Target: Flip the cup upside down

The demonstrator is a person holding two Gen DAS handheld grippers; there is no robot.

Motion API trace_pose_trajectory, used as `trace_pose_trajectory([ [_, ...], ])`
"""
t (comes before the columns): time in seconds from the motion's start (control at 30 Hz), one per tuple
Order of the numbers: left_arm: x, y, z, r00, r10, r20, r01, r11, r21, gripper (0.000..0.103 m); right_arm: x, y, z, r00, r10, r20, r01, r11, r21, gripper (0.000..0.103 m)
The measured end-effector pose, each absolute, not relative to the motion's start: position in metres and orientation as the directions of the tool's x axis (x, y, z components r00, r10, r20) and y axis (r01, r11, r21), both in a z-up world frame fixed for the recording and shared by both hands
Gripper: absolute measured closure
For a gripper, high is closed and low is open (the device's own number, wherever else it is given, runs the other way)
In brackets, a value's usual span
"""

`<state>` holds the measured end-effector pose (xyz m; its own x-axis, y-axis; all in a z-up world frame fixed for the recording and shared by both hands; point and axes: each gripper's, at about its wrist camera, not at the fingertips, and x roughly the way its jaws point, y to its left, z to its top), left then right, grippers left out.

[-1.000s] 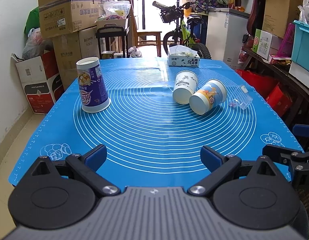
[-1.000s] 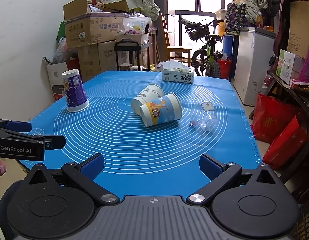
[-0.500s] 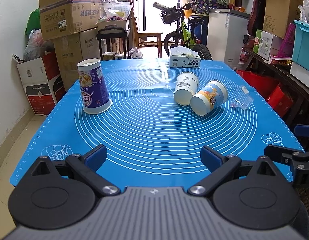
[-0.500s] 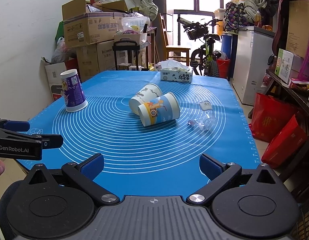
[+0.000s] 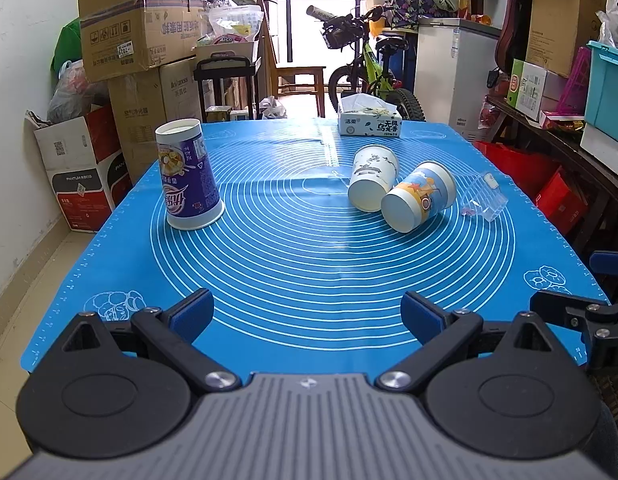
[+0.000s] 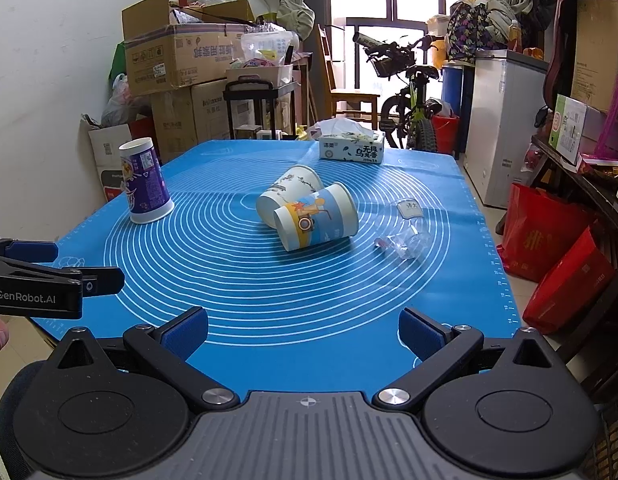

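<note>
A tall purple cup point(image 5: 187, 175) stands upside down, wide rim on the blue mat point(image 5: 309, 264), at the left; it also shows in the right wrist view point(image 6: 144, 181). Two paper cups lie on their sides touching near the mat's middle: a white one point(image 5: 371, 178) point(image 6: 289, 192) and a blue-orange one point(image 5: 419, 196) point(image 6: 317, 216). My left gripper point(image 5: 307, 314) is open and empty over the mat's near edge. My right gripper point(image 6: 303, 334) is open and empty, also at the near edge, to the right of the left one.
A clear plastic cup point(image 5: 483, 198) point(image 6: 405, 236) lies on its side at the right of the mat. A tissue box point(image 5: 369, 122) point(image 6: 351, 146) sits at the far edge. Cardboard boxes stand left, a bicycle and white cabinet behind, shelves and red bags right.
Both grippers have drifted slightly; the view has shifted a little. No cup has moved, and both grippers stay open.
</note>
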<state>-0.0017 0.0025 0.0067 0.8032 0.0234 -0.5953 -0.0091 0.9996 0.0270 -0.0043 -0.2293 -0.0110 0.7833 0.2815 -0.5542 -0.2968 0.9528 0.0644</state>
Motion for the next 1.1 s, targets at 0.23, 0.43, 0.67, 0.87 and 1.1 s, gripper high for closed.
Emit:
trace_pose_trajectory([
  [0.23,-0.0007,0.0039,0.0083,0.805,0.026,-0.593,-0.011,1.000,0.029,0.004,-0.0038,-0.2301,-0.0117,0.782,0.284,-0.555,-0.298,0.952,0.068,0.000],
  [0.43,-0.0013,0.0032,0.0078,0.805,0.026,-0.592,-0.011,0.999,0.030,0.004,-0.0036,-0.2296,-0.0118,0.782,0.282,-0.556,-0.298,0.953,0.064,0.000],
  [0.67,-0.0010,0.0021,0.0089,0.806,0.027,-0.591,-0.008,0.999,0.034,0.004,-0.0037,-0.2296,-0.0113,0.782,0.282,-0.556,-0.298,0.952,0.066,0.000],
  [0.87,-0.0011,0.0014,0.0086,0.807,0.027,-0.590,-0.006,0.999,0.038,0.004,-0.0037,-0.2295,-0.0111,0.782,0.282,-0.556,-0.297,0.953,0.066,0.000],
  [1.1,-0.0011,-0.0003,0.0082,0.812,0.031,-0.583,-0.006,0.999,0.044,0.004,-0.0016,-0.2300,-0.0102,0.784,0.284,-0.553,-0.297,0.952,0.067,0.000],
])
